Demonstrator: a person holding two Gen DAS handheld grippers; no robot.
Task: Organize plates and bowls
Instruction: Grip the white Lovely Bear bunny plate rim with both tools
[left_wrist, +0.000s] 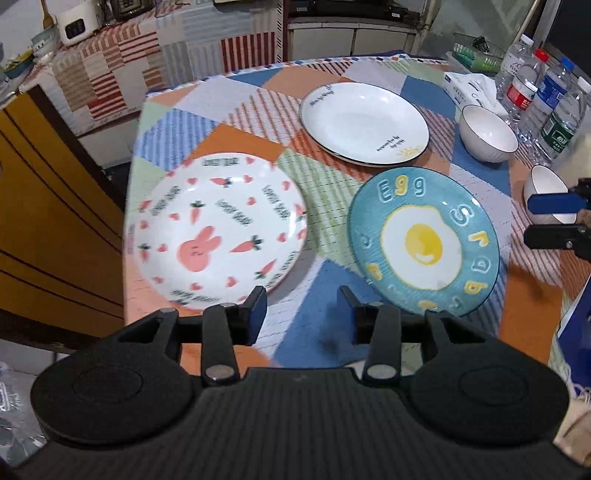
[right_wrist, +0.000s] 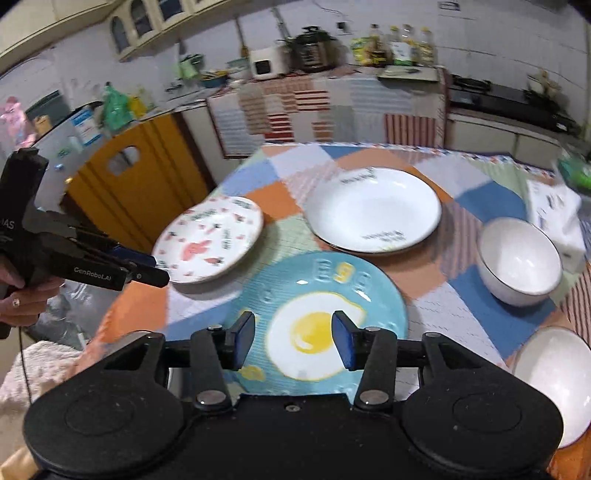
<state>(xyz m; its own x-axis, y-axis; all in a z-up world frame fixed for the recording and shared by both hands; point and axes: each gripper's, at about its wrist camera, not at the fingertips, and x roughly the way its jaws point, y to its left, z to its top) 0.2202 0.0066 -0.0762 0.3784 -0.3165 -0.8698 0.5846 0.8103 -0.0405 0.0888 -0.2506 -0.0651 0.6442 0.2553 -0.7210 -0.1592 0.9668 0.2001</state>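
Both grippers, left (left_wrist: 299, 308) & right (right_wrist: 293, 341), have jaws spread w/ nothing pinched, above the egg plate (left_wrist: 424, 240); bunny plate (left_wrist: 218, 236) just left of it.

Blurred, cropped and covered parts

The near bowl (right_wrist: 557, 384) was cut by the right wrist view's right edge, its lower rim behind the gripper body. That body covered the egg plate's (right_wrist: 325, 295) near rim. Lettering on the white plate (left_wrist: 365, 122) was too small to read, and the rabbit plate (left_wrist: 218, 232) was smeared.
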